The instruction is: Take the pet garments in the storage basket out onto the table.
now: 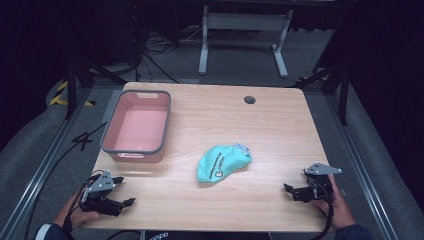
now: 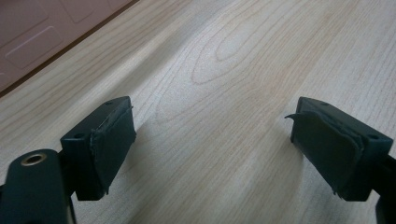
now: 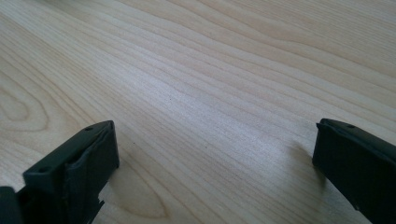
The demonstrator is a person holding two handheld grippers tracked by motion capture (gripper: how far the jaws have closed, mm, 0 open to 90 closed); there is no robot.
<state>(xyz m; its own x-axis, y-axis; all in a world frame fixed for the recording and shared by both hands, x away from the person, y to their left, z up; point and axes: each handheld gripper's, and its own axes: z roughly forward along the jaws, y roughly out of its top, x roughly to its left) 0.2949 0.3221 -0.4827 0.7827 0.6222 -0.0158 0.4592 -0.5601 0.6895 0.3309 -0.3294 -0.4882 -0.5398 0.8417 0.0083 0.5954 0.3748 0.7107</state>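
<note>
A crumpled teal cloth item [image 1: 222, 162] with white print lies on the wooden table [image 1: 260, 130], a little right of centre. My left gripper [image 1: 126, 190] rests low at the table's front left corner, open, with bare wood between its jaws [image 2: 212, 130]. At the front right, my right gripper [image 1: 295, 181] is held in a hand and points left toward the cloth. It is also open, with nothing but wood grain between its jaws [image 3: 215, 140]. Both grippers are well apart from the cloth.
A pink bin [image 1: 114, 148] with a grey rim stands empty at the left of the table, just beyond my left gripper; its corner [image 2: 28, 37] appears in the left gripper view. A dark cable hole [image 1: 249, 99] sits near the far edge. Cables and a white frame lie on the floor behind.
</note>
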